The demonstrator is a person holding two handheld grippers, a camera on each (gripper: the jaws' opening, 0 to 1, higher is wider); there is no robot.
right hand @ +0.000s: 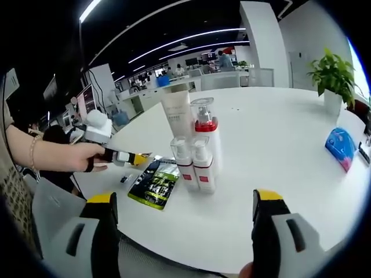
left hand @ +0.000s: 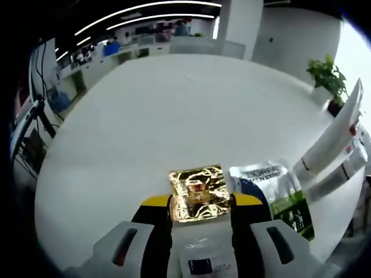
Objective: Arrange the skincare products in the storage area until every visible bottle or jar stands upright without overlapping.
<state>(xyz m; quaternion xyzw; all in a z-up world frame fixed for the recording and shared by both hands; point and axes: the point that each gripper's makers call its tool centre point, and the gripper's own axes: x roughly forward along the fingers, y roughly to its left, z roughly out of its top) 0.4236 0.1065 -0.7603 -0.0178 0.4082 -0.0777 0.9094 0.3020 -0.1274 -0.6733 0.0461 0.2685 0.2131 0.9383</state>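
A gold foil packet (left hand: 199,194) lies between the left gripper's (left hand: 202,209) jaws, contact unclear. Right of it lies a green-and-white sachet (left hand: 278,197). Ahead of the wide-open, empty right gripper (right hand: 185,215), bottles (right hand: 197,152) stand upright on the table (right hand: 278,150), partly hiding a tube (right hand: 176,113).

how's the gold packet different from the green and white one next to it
The gold packet is shiny, crinkled foil; the green and white packet is smooth and printed with lettering. The gold packet looks smaller and squarer, the green and white packet longer. The gold packet sits between the jaws of the left tool; the green and white packet lies free beside it. Both lie flat on the white table.
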